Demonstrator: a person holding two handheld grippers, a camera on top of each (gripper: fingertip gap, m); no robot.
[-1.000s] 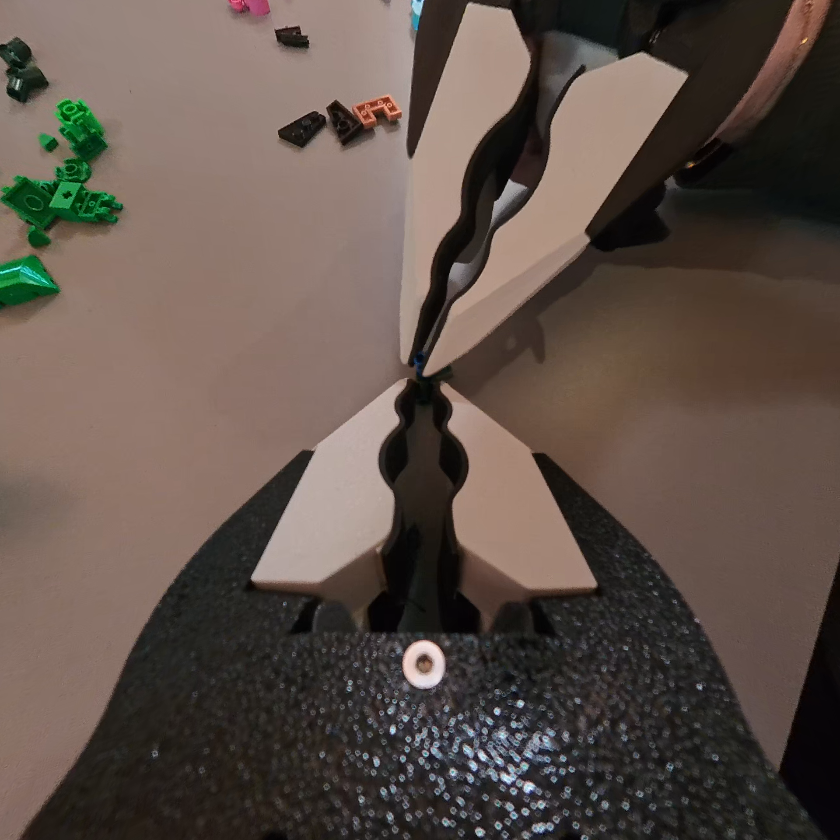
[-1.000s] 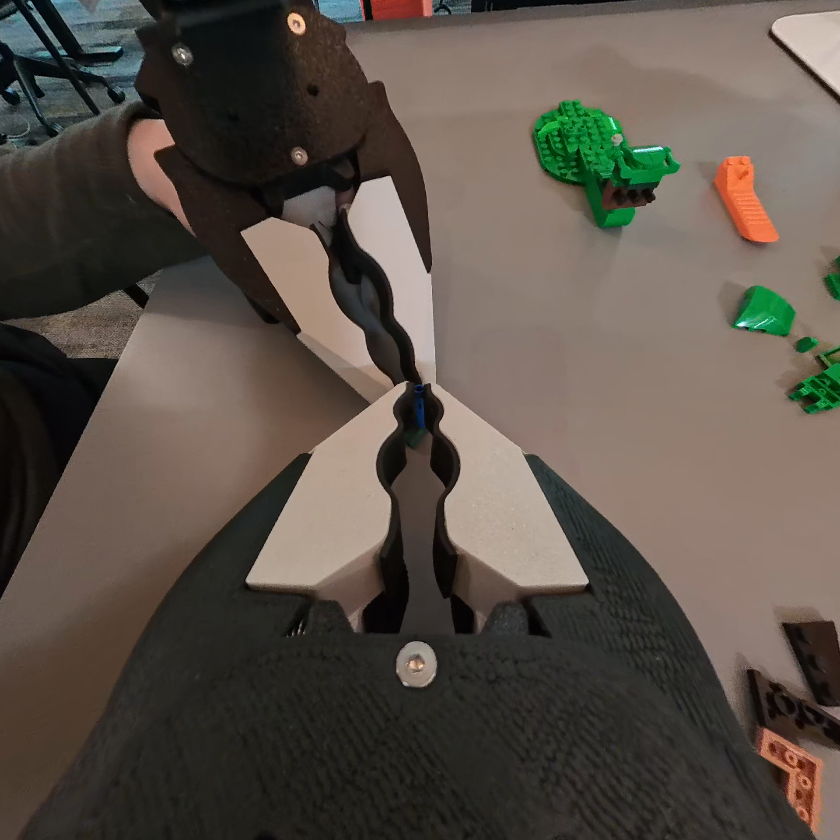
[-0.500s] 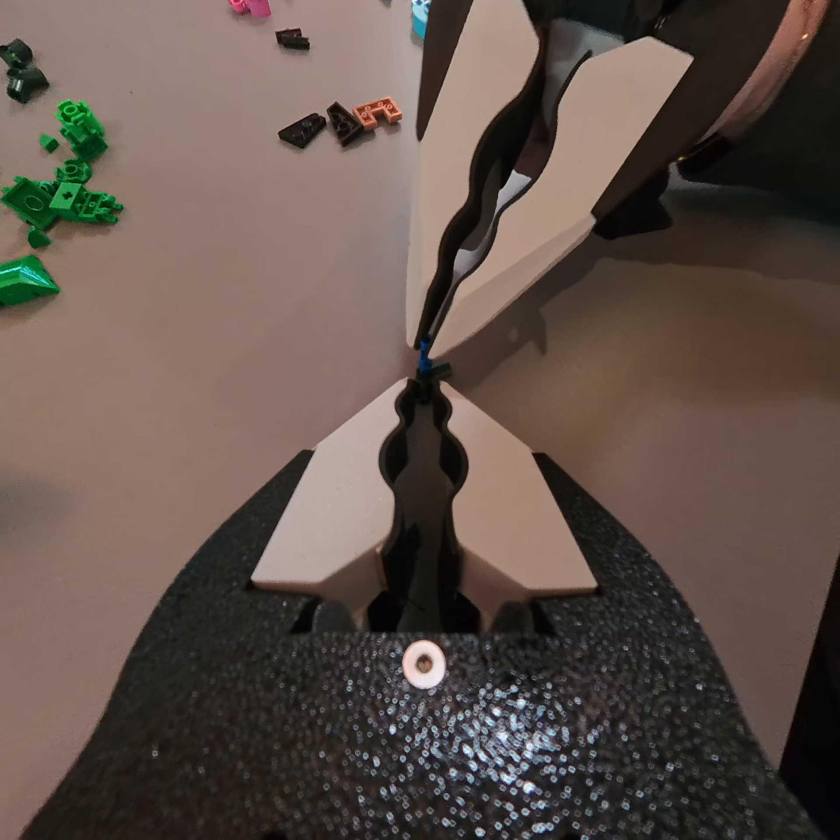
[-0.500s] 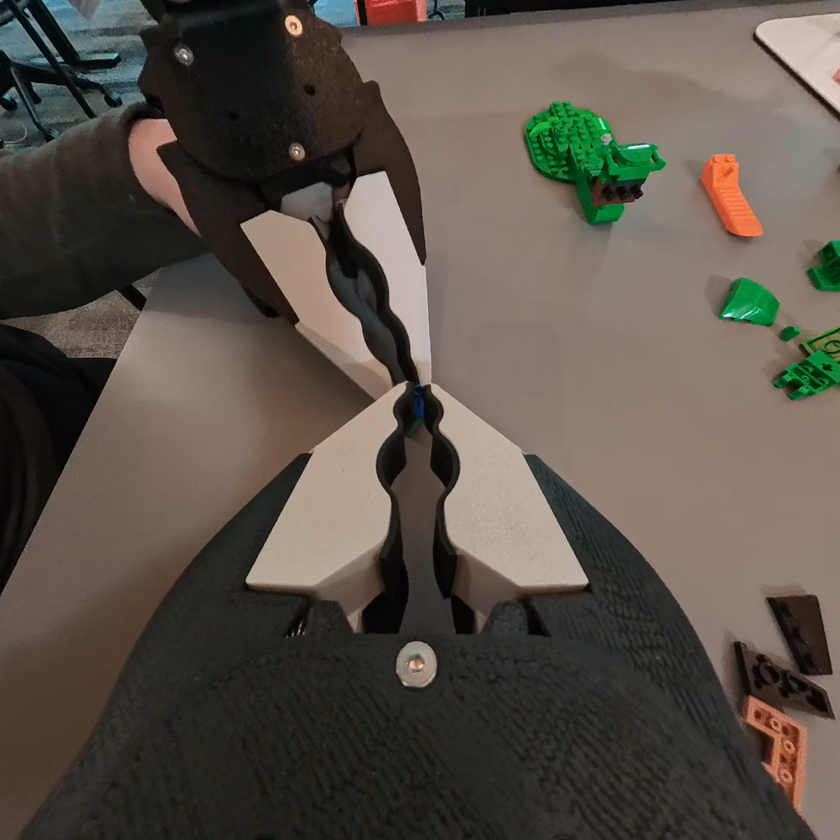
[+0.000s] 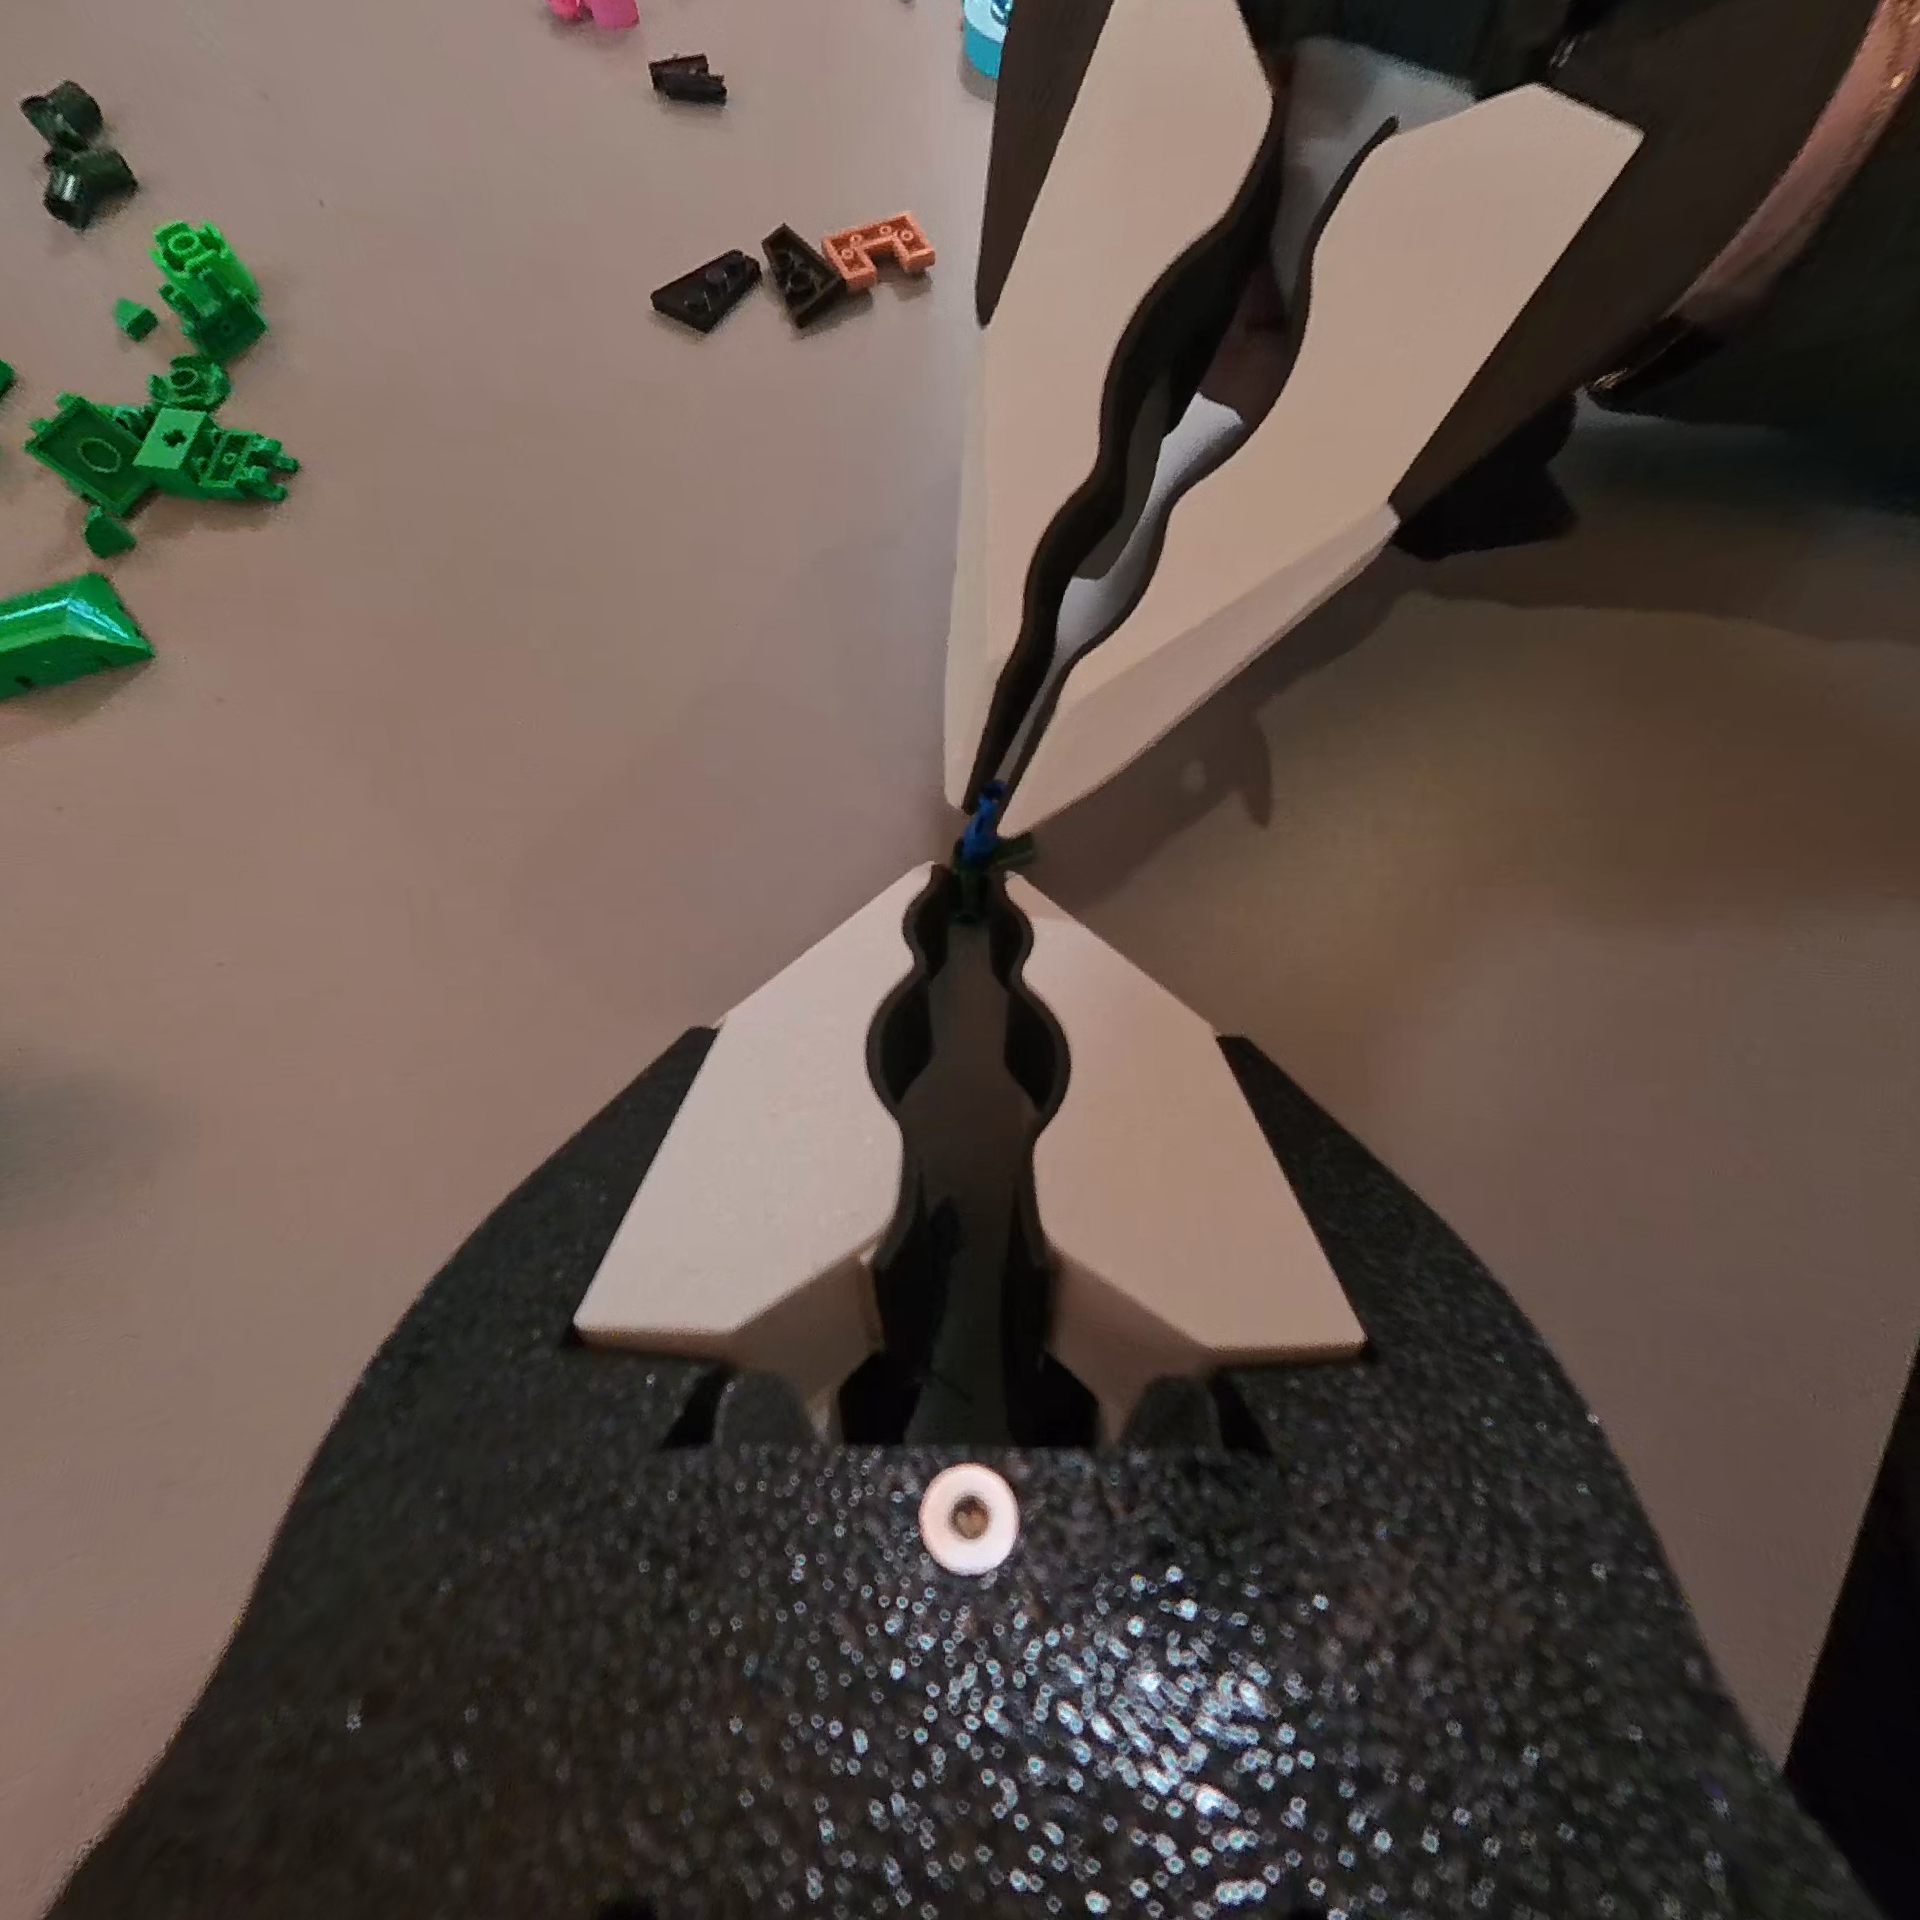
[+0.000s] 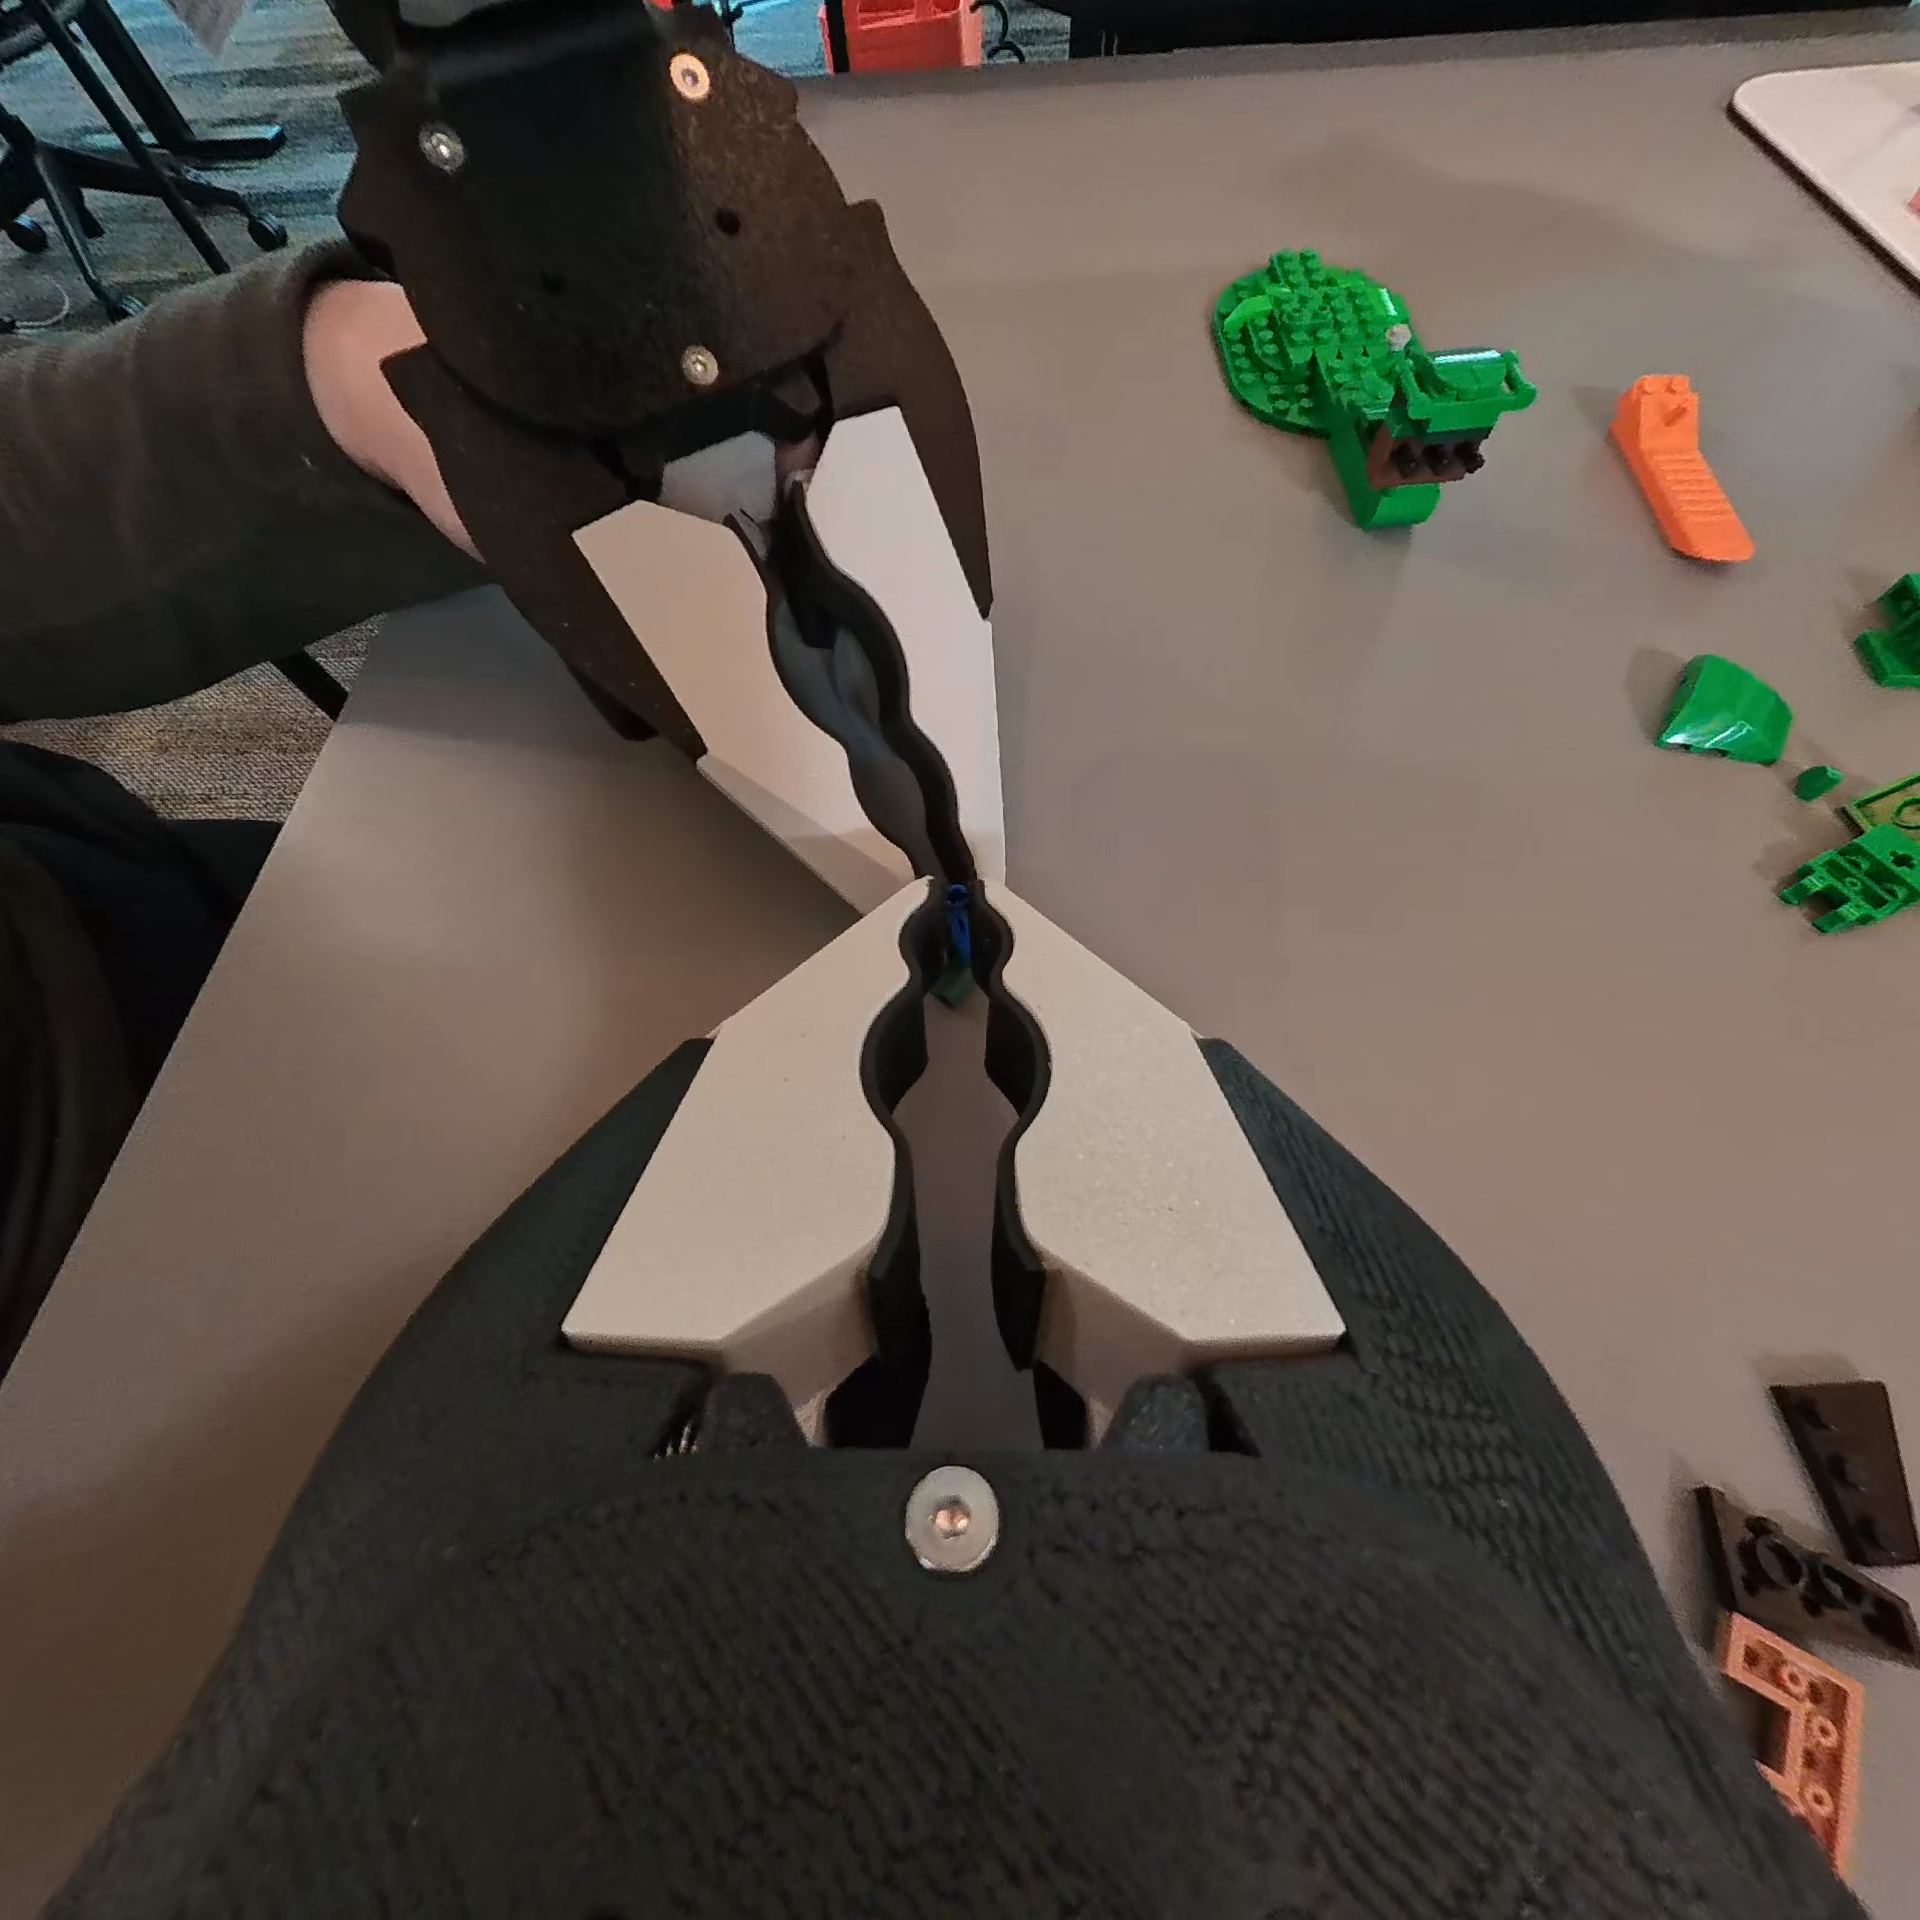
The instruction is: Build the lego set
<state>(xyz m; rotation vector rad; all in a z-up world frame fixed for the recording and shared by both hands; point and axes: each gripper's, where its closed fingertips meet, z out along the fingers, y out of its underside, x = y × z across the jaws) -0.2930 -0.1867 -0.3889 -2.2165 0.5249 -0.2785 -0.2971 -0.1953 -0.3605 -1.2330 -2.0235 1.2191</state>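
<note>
Both tools tip to tip above the tabletop (image 6: 1299, 727). My left tool (image 5: 968, 883) is clamped narrow on a small dark green piece (image 5: 971, 891); my right tool (image 6: 956, 928) pinches a blue pin (image 6: 957, 925). Step in hand: mating pin to piece. Next needs a straight axial push, no twist. Half-built green model (image 6: 1351, 374) waits well apart.
</note>
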